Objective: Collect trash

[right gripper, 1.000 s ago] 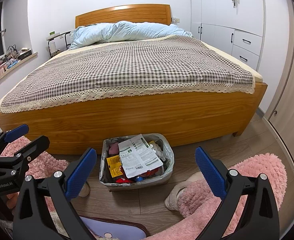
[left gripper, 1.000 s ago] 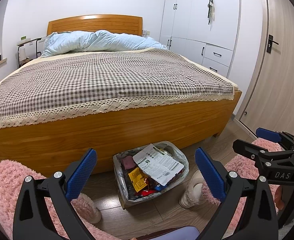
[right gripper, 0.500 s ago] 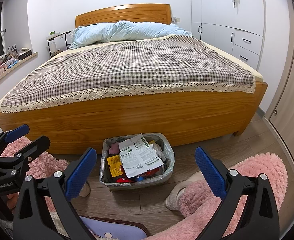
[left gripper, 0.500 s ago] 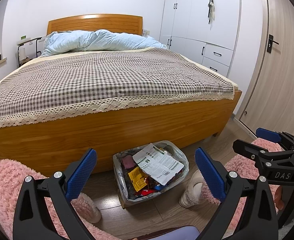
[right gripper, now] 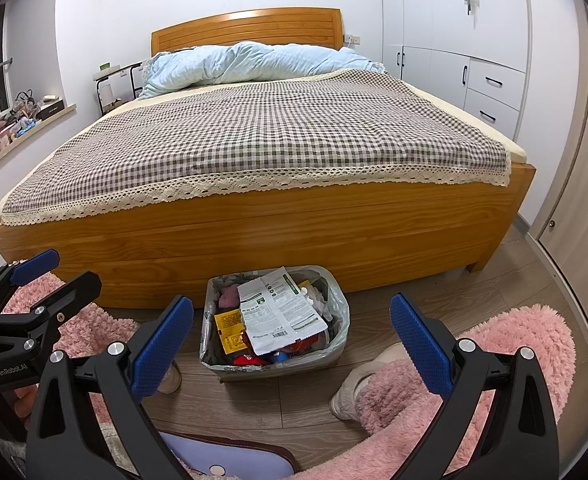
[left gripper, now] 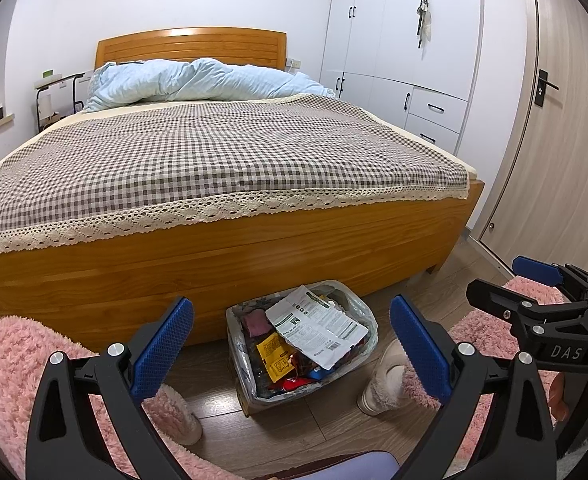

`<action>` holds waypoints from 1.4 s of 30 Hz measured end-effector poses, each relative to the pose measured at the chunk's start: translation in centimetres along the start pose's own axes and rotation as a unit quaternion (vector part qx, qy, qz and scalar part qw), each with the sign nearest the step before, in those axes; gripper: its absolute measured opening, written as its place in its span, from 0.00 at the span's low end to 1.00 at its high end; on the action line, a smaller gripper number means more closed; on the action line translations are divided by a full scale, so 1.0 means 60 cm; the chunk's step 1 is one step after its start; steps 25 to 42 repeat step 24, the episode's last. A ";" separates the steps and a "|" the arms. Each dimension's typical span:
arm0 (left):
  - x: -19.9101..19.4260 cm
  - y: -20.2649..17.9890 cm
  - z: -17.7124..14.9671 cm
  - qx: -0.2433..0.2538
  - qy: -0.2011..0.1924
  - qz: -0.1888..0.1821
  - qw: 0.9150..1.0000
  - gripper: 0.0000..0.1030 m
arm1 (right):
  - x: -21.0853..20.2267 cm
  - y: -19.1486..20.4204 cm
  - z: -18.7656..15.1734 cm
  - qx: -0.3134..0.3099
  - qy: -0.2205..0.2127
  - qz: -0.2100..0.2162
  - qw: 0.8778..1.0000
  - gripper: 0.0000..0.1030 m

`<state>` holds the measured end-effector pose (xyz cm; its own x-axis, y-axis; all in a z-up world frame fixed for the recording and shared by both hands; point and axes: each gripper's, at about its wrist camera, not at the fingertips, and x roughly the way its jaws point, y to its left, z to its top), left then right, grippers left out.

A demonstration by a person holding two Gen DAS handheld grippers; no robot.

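Here, both grippers hang above the wooden floor (right gripper: 413, 300) at the foot of the bed (left gripper: 214, 264), each with its blue-padded fingers spread wide and nothing between them. The left gripper (left gripper: 292, 342) frames the trash bin (left gripper: 355, 304) in its own view; the right gripper (right gripper: 292, 332) does the same, with the bin (right gripper: 339, 300) a little left of centre between its pads. From the left wrist the right gripper shows at the far right edge, also open; from the right wrist the left one sits at the left edge, open too.

The bin stands on the floor just in front of the bed's wooden footboard, lined with a clear bag and full of trash — a large white printed wrapper (right gripper: 280, 312) lies on top, a yellow packet (right gripper: 230, 332) beside it on the left, red scraps nearer the front.

A person's legs in pink fluffy trousers (right gripper: 473, 368) and pale slippers (left gripper: 381, 388) stand on either side of the bin. White wardrobes (left gripper: 405, 40) line the right wall.
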<state>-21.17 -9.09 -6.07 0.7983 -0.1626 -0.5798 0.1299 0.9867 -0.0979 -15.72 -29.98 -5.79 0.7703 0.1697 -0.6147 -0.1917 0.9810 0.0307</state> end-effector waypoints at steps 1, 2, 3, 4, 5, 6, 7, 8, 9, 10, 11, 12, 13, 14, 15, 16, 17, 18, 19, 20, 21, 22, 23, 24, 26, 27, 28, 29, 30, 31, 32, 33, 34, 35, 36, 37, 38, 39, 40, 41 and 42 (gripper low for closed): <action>0.000 0.000 -0.001 -0.001 0.000 0.000 1.000 0.93 | 0.000 0.000 0.000 0.000 0.000 0.000 1.000 0.92; 0.000 0.000 -0.001 -0.001 0.000 0.000 1.000 0.93 | 0.000 0.000 0.000 0.000 0.000 0.000 1.000 0.92; 0.000 0.000 -0.001 -0.001 0.001 0.000 1.000 0.93 | 0.000 0.000 0.000 0.000 0.000 0.000 1.000 0.92; 0.000 0.000 -0.001 -0.001 0.001 0.001 1.000 0.93 | 0.000 0.000 0.000 0.000 0.000 0.000 1.000 0.92; 0.000 0.000 -0.001 -0.001 0.001 0.001 1.000 0.93 | 0.000 0.000 0.001 0.001 0.001 0.000 1.000 0.92; 0.000 0.000 -0.001 -0.001 0.001 0.002 1.000 0.93 | 0.000 0.000 -0.001 0.000 0.000 0.000 1.000 0.92; -0.001 0.000 -0.001 -0.001 0.000 0.004 1.000 0.93 | 0.000 0.000 0.000 0.000 0.001 0.000 1.000 0.92; -0.002 0.001 -0.002 -0.003 -0.003 0.004 1.000 0.93 | 0.000 0.000 0.000 0.000 0.001 0.000 1.000 0.92; -0.004 0.001 -0.003 -0.004 -0.005 0.003 1.000 0.93 | 0.000 0.000 0.000 0.000 0.001 0.000 1.000 0.92; -0.005 0.001 -0.003 -0.006 -0.008 0.001 1.000 0.93 | 0.000 0.000 -0.001 0.000 0.001 0.001 1.000 0.92; -0.008 0.001 -0.004 -0.007 -0.010 -0.001 1.000 0.93 | 0.000 0.000 -0.001 0.000 0.001 0.001 1.000 0.92; -0.008 -0.001 -0.005 -0.006 -0.009 -0.002 1.000 0.93 | 0.000 0.000 -0.001 0.000 0.001 0.001 1.000 0.92; -0.008 -0.001 -0.006 -0.005 -0.008 -0.002 1.000 0.93 | 0.000 0.000 -0.001 0.000 0.001 0.001 1.000 0.92; -0.007 -0.003 -0.006 -0.004 -0.008 0.000 1.000 0.93 | 0.001 0.000 -0.001 0.000 0.001 0.002 1.000 0.92; -0.006 -0.003 -0.006 -0.004 -0.006 0.001 1.000 0.93 | 0.002 0.000 -0.003 0.000 0.002 0.002 1.000 0.92; -0.005 -0.003 -0.006 -0.004 -0.005 0.002 1.000 0.93 | 0.003 0.001 -0.004 0.000 0.003 0.003 1.000 0.92; -0.004 -0.003 -0.005 -0.003 -0.003 0.005 1.000 0.93 | 0.005 0.000 -0.006 -0.001 0.003 0.004 1.000 0.92; -0.001 -0.004 -0.005 -0.001 0.002 0.009 1.000 0.93 | 0.006 -0.001 -0.006 -0.001 0.003 0.004 1.000 0.92; 0.000 -0.004 -0.005 0.000 0.003 0.011 1.000 0.93 | 0.006 0.000 -0.007 -0.001 0.003 0.004 1.000 0.92; 0.001 -0.005 -0.005 0.000 0.004 0.012 1.000 0.93 | 0.006 0.000 -0.007 0.000 0.003 0.004 1.000 0.92; 0.000 -0.005 -0.005 0.000 0.003 0.010 1.000 0.93 | 0.006 0.000 -0.006 0.000 0.003 0.004 1.000 0.92; 0.000 -0.005 -0.005 0.000 0.003 0.009 1.000 0.93 | 0.006 0.000 -0.007 0.000 0.003 0.004 1.000 0.92; 0.000 -0.006 -0.004 0.000 0.002 0.006 1.000 0.93 | 0.006 0.000 -0.006 0.000 0.003 0.004 1.000 0.92; 0.000 -0.007 -0.004 0.001 0.001 0.006 1.000 0.93 | 0.007 0.000 -0.007 0.000 0.003 0.004 1.000 0.92; 0.000 -0.007 -0.004 0.001 0.001 0.006 1.000 0.93 | 0.007 0.000 -0.007 0.000 0.003 0.004 1.000 0.92; 0.000 -0.007 -0.004 0.001 0.001 0.006 1.000 0.93 | 0.007 0.000 -0.007 0.000 0.003 0.004 1.000 0.92; 0.000 -0.007 -0.004 0.001 0.001 0.006 1.000 0.93 | 0.007 0.000 -0.007 0.000 0.003 0.004 1.000 0.92; 0.000 -0.007 -0.004 0.001 0.001 0.006 1.000 0.93 | 0.007 0.000 -0.007 0.000 0.003 0.004 1.000 0.92; 0.000 -0.007 -0.004 0.001 0.001 0.006 1.000 0.93 | 0.007 0.000 -0.007 0.000 0.003 0.004 1.000 0.92; 0.000 -0.007 -0.004 0.001 0.001 0.006 1.000 0.93 | 0.007 0.000 -0.007 0.000 0.003 0.004 1.000 0.92; 0.000 -0.007 -0.004 0.001 0.001 0.006 1.000 0.93 | 0.007 0.000 -0.007 0.000 0.003 0.004 1.000 0.92; 0.000 -0.007 -0.004 0.001 0.001 0.006 1.000 0.93 | 0.007 0.000 -0.007 0.000 0.003 0.004 1.000 0.92; 0.000 -0.007 -0.004 0.001 0.001 0.006 1.000 0.93 | 0.007 0.000 -0.007 0.000 0.003 0.004 1.000 0.92; 0.000 -0.007 -0.004 0.001 0.001 0.006 1.000 0.93 | 0.007 0.000 -0.007 0.000 0.003 0.004 1.000 0.92; 0.000 -0.007 -0.004 0.001 0.001 0.006 1.000 0.93 | 0.007 0.000 -0.007 0.000 0.003 0.004 1.000 0.92; 0.000 -0.007 -0.004 0.001 0.001 0.006 1.000 0.93 | 0.007 0.000 -0.007 0.000 0.003 0.004 1.000 0.92; 0.000 -0.007 -0.004 0.001 0.001 0.006 1.000 0.93 | 0.007 0.000 -0.007 0.000 0.003 0.004 1.000 0.92; 0.000 -0.007 -0.004 0.001 0.001 0.006 1.000 0.93 | 0.007 0.000 -0.007 0.000 0.003 0.004 1.000 0.92; 0.000 -0.007 -0.004 0.001 0.001 0.006 1.000 0.93 | 0.007 0.000 -0.007 0.000 0.003 0.004 1.000 0.92; 0.000 -0.007 -0.004 0.001 0.001 0.006 1.000 0.93 | 0.007 0.000 -0.007 0.000 0.003 0.004 1.000 0.92; 0.000 -0.007 -0.004 0.001 0.001 0.006 1.000 0.93 | 0.007 0.000 -0.007 0.000 0.003 0.004 1.000 0.92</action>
